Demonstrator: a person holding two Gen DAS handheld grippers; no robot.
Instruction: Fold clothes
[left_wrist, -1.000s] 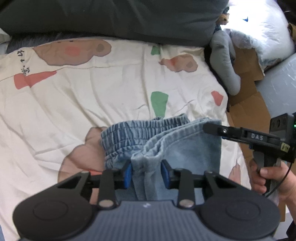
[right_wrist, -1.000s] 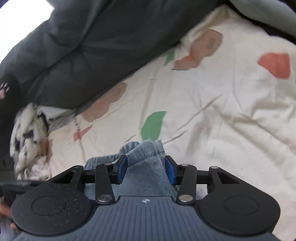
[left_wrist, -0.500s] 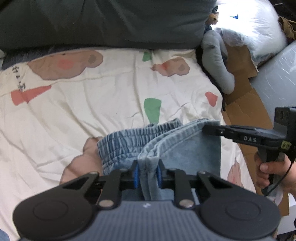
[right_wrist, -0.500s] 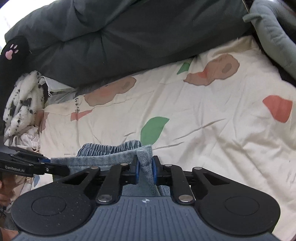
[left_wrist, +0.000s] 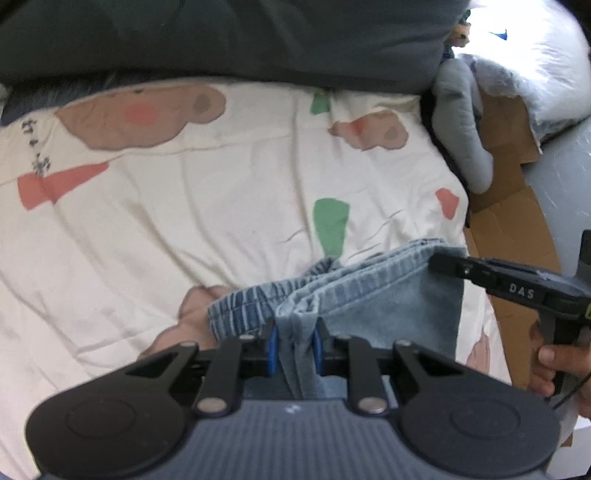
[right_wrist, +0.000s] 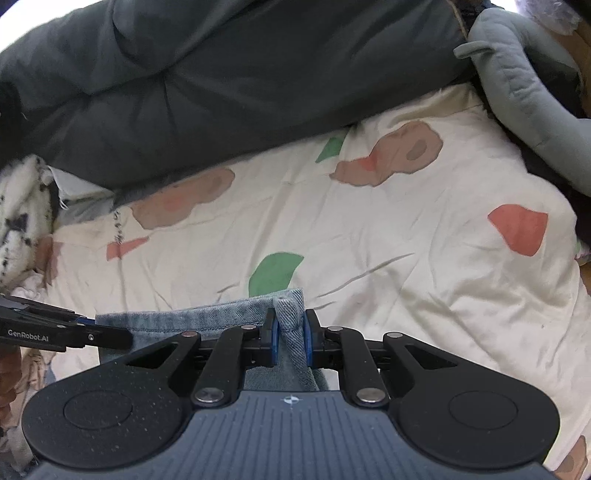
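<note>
Light blue denim shorts (left_wrist: 369, 302) with an elastic waistband hang over the cream patterned bedsheet (left_wrist: 184, 206). My left gripper (left_wrist: 294, 341) is shut on a bunched fold of the denim. My right gripper (right_wrist: 291, 339) is shut on another corner of the denim (right_wrist: 207, 317); it also shows in the left wrist view (left_wrist: 443, 264) at the right, pinching the cloth's far corner. The left gripper shows in the right wrist view (right_wrist: 110, 334) at the left. The cloth is stretched between the two grippers.
A dark grey duvet (left_wrist: 221, 37) lies along the back of the bed. A grey plush toy (left_wrist: 465, 136) and cardboard (left_wrist: 517, 206) sit at the right edge. A black-and-white fluffy cloth (right_wrist: 22, 206) lies at the left.
Both grippers closed on the denim, from open a second ago. The shorts have lifted and are stretched wider between the two grippers.
</note>
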